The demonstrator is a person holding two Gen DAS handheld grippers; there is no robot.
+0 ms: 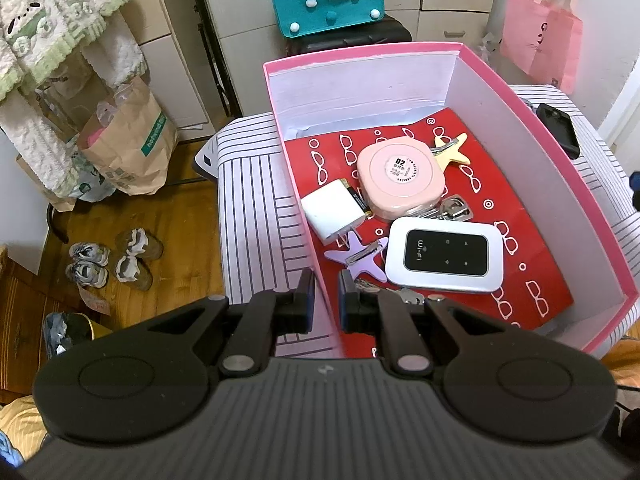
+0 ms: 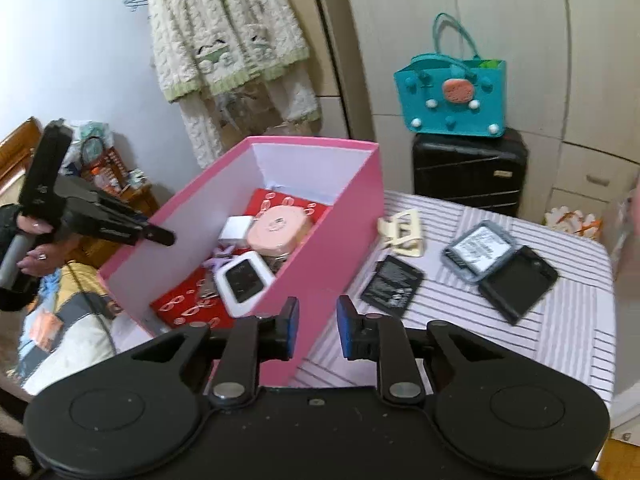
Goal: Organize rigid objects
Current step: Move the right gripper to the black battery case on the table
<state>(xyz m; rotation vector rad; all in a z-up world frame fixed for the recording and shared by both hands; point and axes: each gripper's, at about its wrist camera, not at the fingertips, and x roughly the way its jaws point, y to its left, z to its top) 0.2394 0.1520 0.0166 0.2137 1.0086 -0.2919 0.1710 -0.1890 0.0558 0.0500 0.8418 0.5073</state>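
A striped table [image 2: 520, 340] is spreading out ahead of both tongs, its far right corner running off view. On it a pink box [image 1: 592, 184] is sitting, and the left gripper [image 1: 326, 300] is pinching the box's near-left wall, jaws nearly shut on the cardboard. Just ahead of those jaws, inside the box, a white Wi-Fi router [image 1: 444, 256] is lying beside a pink round case [image 1: 400, 178], a white charger [image 1: 332, 212] and a lilac star clip [image 1: 358, 256]; keys are showing only in part beneath them. The right gripper [image 2: 318, 330] is hovering empty outside the box's near corner, jaws partly apart. Ahead and to its right, blurred dark flat items [image 2: 394, 288] and a cream claw clip [image 2: 402, 232] are lying.
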